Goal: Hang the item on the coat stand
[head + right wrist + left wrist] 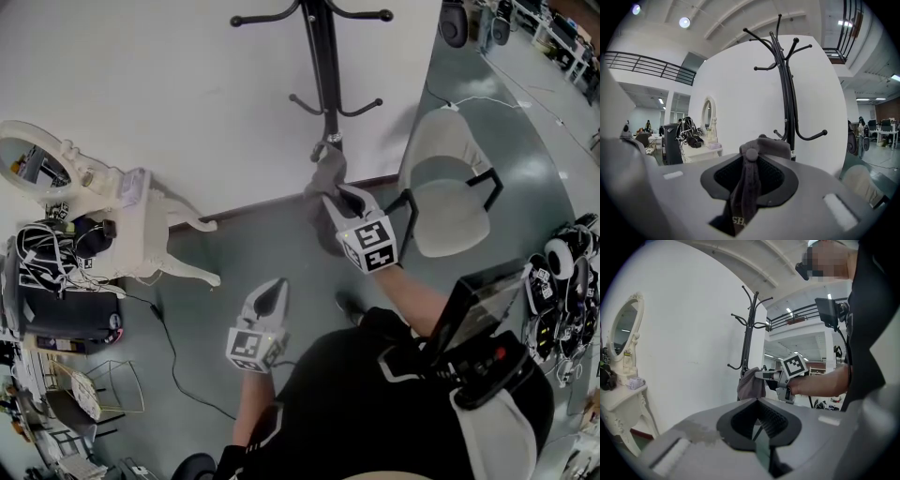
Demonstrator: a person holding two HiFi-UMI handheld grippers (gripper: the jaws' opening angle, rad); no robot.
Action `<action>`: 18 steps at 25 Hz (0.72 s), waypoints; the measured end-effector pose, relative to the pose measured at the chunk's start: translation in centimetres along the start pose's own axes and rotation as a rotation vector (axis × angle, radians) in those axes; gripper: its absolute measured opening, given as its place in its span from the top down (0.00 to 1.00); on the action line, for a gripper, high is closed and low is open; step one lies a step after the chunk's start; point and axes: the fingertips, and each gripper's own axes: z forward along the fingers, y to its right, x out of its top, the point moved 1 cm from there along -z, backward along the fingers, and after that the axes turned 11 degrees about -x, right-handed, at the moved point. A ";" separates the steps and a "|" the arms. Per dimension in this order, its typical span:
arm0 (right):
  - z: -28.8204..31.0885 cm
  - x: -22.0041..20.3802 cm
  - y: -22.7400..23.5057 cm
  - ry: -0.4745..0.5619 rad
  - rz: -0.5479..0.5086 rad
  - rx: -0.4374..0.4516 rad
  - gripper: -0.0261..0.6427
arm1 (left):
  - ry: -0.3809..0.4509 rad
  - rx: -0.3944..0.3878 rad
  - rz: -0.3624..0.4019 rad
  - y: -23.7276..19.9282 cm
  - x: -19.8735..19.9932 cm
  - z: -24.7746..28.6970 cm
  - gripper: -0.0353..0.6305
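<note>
Step in hand: carrying the cap (326, 175) up to the coat stand (323, 66); it is not yet on any hook.
Right gripper (336, 202): fingers clamped on the grey cap, with the cloth running back between them from the tips toward the base.
Cap: its crown bulges out past the right fingertips, its top button sits right at the tips, and a printed strip hangs down at the near end.
Stand from the right fingers: the pole rises just beyond the tips and a little to the right. Whether the cap touches the pole cannot be told.
Low hook (813, 137): curls up above and to the right of the right fingertips. The top hooks sit far higher.
Left gripper (274, 292): fingertips together with nothing between them, held back and well apart from the cap and the stand.
Next move, as I judge it: lift the cap over a low hook tip, settle the crown or back opening onto it, then part the fingers.
Risk: gripped by bunched cloth, the cap may slide off a shallow hook on release.
</note>
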 end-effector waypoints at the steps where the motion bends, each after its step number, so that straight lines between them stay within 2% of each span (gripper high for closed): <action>1: 0.3 -0.4 0.2 -0.009 0.002 -0.007 0.82 | 0.000 0.000 0.000 -0.1 0.0 0.1 0.86; 18: 4.8 -7.5 1.5 -0.154 0.014 -0.093 0.81 | -0.035 -0.001 0.014 -0.9 -0.6 1.6 0.86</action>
